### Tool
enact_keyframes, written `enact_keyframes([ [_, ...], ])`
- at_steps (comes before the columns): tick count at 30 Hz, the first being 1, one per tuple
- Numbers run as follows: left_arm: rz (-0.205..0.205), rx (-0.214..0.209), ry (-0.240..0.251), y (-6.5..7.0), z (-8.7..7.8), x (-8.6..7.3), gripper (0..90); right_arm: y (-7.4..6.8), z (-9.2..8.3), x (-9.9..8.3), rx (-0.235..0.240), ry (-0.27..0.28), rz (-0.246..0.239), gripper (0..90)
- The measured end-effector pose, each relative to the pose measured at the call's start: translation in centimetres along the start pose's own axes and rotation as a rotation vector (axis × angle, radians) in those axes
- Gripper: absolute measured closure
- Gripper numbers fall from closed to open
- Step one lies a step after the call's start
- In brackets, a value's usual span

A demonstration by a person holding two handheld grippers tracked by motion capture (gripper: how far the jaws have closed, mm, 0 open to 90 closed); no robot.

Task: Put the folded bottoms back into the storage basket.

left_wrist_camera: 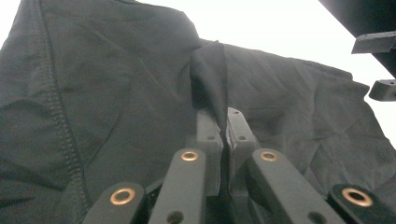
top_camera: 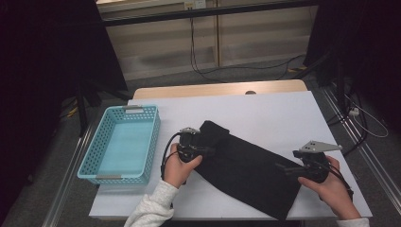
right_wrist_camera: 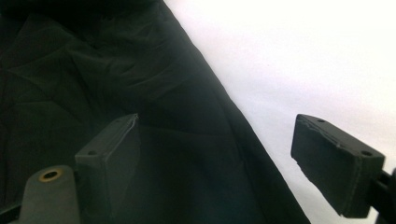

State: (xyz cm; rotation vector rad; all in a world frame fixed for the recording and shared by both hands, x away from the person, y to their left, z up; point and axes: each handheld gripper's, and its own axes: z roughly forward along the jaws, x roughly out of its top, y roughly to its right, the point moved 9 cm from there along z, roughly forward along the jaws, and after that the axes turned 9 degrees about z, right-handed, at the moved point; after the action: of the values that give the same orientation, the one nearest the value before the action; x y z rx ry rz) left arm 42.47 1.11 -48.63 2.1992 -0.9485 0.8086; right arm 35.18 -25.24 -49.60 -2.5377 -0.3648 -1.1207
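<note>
Black cloth (top_camera: 246,168) lies slantwise from mid-desk to the near right edge.
Left claw (left_wrist_camera: 218,122) pinches its far-left end; right claw (right_wrist_camera: 233,163), wide, straddles the cloth's right edge.

Your left gripper (top_camera: 204,150) is a chunky black unit with a small grey three-cornered plate on top and a black cable looping off its back. Seen from its own camera, the jaws are matte black bars on flat linkage arms with brass-coloured rivets at the pivots, plus tiny dark screws set into the pads (left_wrist_camera: 209,128). Your right gripper (top_camera: 283,169) has the same black build, with a bigger grey plate that has small holes in it. Its pads (right_wrist_camera: 112,149) are blocky rectangles with slightly worn edges. Your sleeves are a light grey, speckled knit.
</note>
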Motion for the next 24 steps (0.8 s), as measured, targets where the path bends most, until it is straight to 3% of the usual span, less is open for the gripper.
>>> enact_keyframes([
  [24,0.028,-0.018,-0.011,1.5,0.6,0.1,86.6,-0.2,0.0,0.0,0.0,-0.002,-0.007,15.5],
])
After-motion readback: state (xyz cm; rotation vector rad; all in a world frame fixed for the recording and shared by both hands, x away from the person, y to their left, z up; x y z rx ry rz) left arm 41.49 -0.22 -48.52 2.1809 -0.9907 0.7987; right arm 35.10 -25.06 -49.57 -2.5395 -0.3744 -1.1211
